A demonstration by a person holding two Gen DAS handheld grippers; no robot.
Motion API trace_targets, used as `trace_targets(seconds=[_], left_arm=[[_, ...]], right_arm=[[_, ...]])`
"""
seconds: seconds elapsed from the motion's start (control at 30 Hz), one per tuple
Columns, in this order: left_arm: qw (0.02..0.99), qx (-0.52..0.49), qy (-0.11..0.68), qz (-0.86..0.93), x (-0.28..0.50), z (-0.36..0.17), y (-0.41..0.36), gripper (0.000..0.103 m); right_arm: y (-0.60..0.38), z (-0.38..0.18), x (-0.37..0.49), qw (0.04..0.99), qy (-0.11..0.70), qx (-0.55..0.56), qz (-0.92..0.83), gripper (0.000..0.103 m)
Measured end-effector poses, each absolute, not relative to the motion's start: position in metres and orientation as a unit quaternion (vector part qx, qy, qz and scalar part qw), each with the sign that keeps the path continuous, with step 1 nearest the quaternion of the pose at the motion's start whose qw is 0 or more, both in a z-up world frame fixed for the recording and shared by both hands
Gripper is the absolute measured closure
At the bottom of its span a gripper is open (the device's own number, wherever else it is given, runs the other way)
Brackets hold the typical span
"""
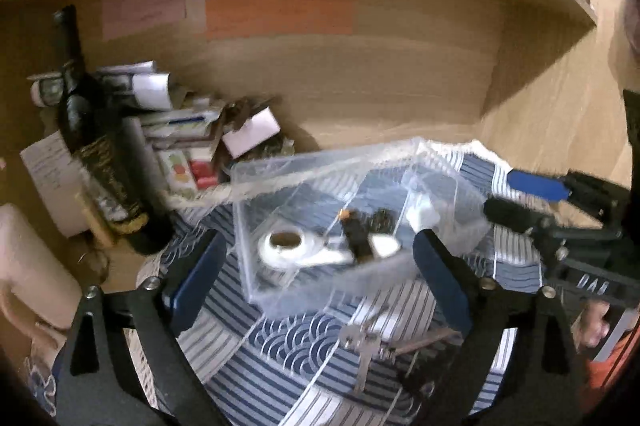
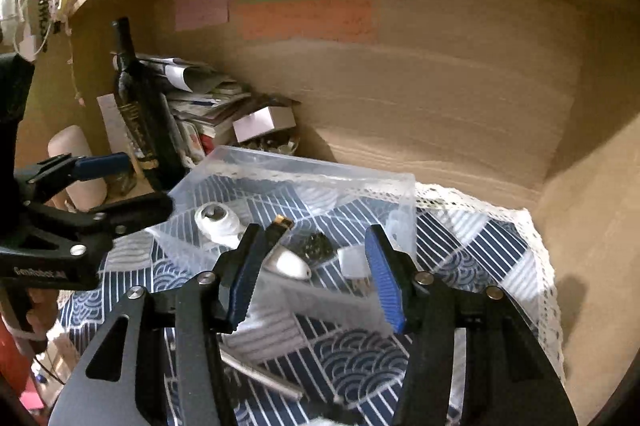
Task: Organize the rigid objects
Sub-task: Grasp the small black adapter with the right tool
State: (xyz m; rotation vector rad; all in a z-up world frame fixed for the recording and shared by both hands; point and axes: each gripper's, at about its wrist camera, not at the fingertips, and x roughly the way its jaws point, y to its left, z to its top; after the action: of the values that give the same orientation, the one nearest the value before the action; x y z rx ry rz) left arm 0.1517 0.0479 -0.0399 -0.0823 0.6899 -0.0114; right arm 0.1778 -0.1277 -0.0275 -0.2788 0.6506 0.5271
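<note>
A clear plastic box (image 1: 280, 181) sits on a blue patterned cloth (image 1: 280, 346) inside a wooden shelf. It holds a white tape roll (image 1: 285, 244), a black lighter-like item (image 1: 356, 234) and small white pieces. A bunch of keys (image 1: 366, 344) lies on the cloth in front of the box. My left gripper (image 1: 320, 278) is open, its pads either side of the box's near wall. My right gripper (image 2: 312, 278) is open above the box's (image 2: 312, 173) near edge, over a white oval item (image 2: 286, 262). The tape roll (image 2: 218, 222) shows there too.
A dark wine bottle (image 1: 96, 145) stands left of the box, with stacked papers and small cartons (image 1: 188, 129) behind it. A metal rod (image 2: 260, 374) lies on the cloth (image 2: 480, 246). The shelf back wall (image 1: 360, 73) carries coloured paper notes.
</note>
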Motion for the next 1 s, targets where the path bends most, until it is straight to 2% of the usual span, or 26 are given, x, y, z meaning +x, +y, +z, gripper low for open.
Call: trace_targets(seconds=[0.33,0.43,0.5,0.63,0.7,1.0], left_arm=[[0.917,-0.04,0.395,-0.022,0.115,-0.094,0.031,0.007],[0.913,-0.035,0.405,-0.035,0.108,-0.106,0.02,0.014],[0.91,-0.031,0.41,-0.051,0.105,-0.111,0.01,0.025],[0.905,-0.027,0.414,-0.09,0.103,-0.117,-0.013,0.03],[0.902,-0.019,0.416,-0.11,0.105,-0.12,-0.024,0.035],[0.874,0.022,0.462,-0.149,0.126,-0.148,-0.053,0.037]], right_arm=[[-0.17,-0.067,0.155,0.895,0.368,-0.123,0.218,0.054],[-0.18,-0.082,0.149,0.889,0.389,-0.119,0.21,0.052],[-0.187,-0.091,0.146,0.885,0.401,-0.117,0.206,0.047],[-0.19,-0.103,0.143,0.876,0.42,-0.119,0.206,0.047],[-0.188,-0.108,0.143,0.875,0.421,-0.121,0.207,0.047],[-0.176,-0.131,0.152,0.861,0.442,-0.141,0.207,0.047]])
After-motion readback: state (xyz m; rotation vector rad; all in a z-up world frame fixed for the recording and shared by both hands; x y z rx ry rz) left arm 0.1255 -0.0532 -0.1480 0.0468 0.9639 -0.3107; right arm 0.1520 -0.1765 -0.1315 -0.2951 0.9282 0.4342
